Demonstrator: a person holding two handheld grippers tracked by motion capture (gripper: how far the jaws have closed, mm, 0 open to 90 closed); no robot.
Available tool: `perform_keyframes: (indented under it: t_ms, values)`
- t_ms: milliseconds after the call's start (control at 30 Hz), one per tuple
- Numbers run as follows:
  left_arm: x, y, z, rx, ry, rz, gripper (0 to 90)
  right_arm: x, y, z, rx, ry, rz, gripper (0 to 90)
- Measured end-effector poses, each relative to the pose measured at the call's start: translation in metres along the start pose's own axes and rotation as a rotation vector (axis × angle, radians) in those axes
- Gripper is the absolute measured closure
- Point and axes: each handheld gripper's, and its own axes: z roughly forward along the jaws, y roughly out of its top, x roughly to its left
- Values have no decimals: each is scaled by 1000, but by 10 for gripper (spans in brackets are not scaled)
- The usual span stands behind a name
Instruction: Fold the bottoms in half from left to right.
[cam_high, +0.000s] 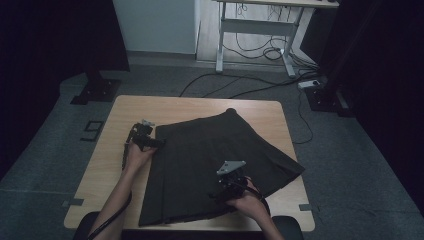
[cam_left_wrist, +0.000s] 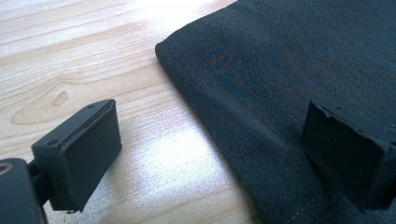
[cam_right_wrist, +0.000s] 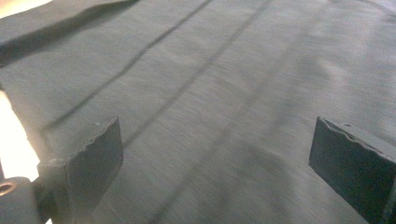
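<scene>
Folding seems to be the work in hand: a dark pleated skirt (cam_high: 215, 165) lies flat across the middle of the wooden table (cam_high: 105, 165), its waistband toward the far left and its hem spreading to the near right.

At the left, the left gripper (cam_high: 150, 142) sits just beside the waistband corner (cam_left_wrist: 163, 49). Its jaws are wide open, 1 over bare wood and 1 over the cloth, so the edge runs between them. To do this well, I judge it should go lower and close on the full thickness of the band, not only the top layer.

At the right, the right gripper (cam_high: 231, 182) hovers over the pleats near the hem, jaws also wide, holding nothing. It should take the edge before both lift together, so the pleats stay in line.
</scene>
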Motion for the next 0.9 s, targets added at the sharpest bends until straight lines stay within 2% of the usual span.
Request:
perform_keyframes:
  t_ms: [33,133,200,233,267,300,333,467,700,767,800,833,900]
  values:
    - [0,0,0,0,0,0,46,7,4,7,5,18,-14,25]
    - [0,0,0,0,0,0,45,13,8,13,8,39,-30,23]
    - [0,0,0,-1,0,-2,45,24,14,22,15,69,-46,23]
    - [0,0,0,-1,0,-2,45,24,14,22,15,69,-46,23]
    - [0,0,0,1,-1,-2,45,31,17,29,20,94,-63,22]
    - [0,0,0,1,-1,-2,45,31,17,29,20,94,-63,22]
    - [0,0,0,1,-1,-2,45,39,21,35,30,118,-80,22]
    - [0,0,0,1,-1,-2,45,54,27,48,40,164,-106,22]
    - [0,0,0,1,-1,-2,45,81,38,65,54,223,-169,23]
    - [0,0,0,1,-1,-2,45,85,40,67,55,233,-176,24]
    - [0,0,0,1,-1,-2,45,92,43,71,60,251,-195,26]
    - [0,0,0,1,-1,-2,44,92,43,71,60,251,-195,26]
    - [0,0,0,1,-1,-2,45,104,49,77,65,273,-222,34]
